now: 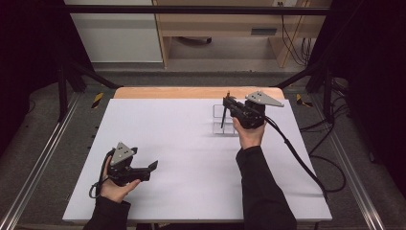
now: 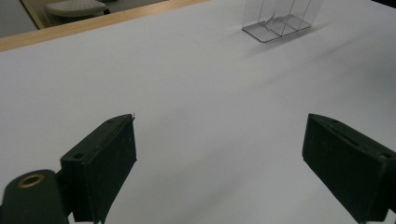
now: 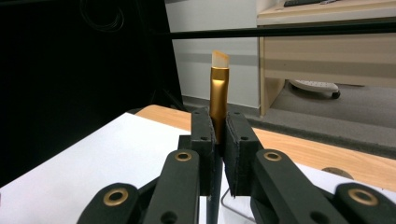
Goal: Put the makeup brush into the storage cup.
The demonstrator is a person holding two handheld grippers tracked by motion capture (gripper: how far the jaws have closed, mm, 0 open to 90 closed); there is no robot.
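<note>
Right tongs (image 3: 217,140) clamped on a slim makeup brush with a gold metal ferrule, pale flat bristles and a dark handle (image 3: 218,95), held upright, bristles at twelve o'clock, handle hanging toward six. Seen from the high view at about one o'clock on the white counter (image 1: 191,163), directly above a clear plastic compartmented organiser (image 1: 218,120), brush handle tip reaching down at its compartments; touching or not, cannot tell. Left tongs (image 2: 219,163) spread wide and empty, resting low at about seven o'clock, well apart from the organiser.

High view overhead; both share clear organizer (image 1: 224,120).
</note>
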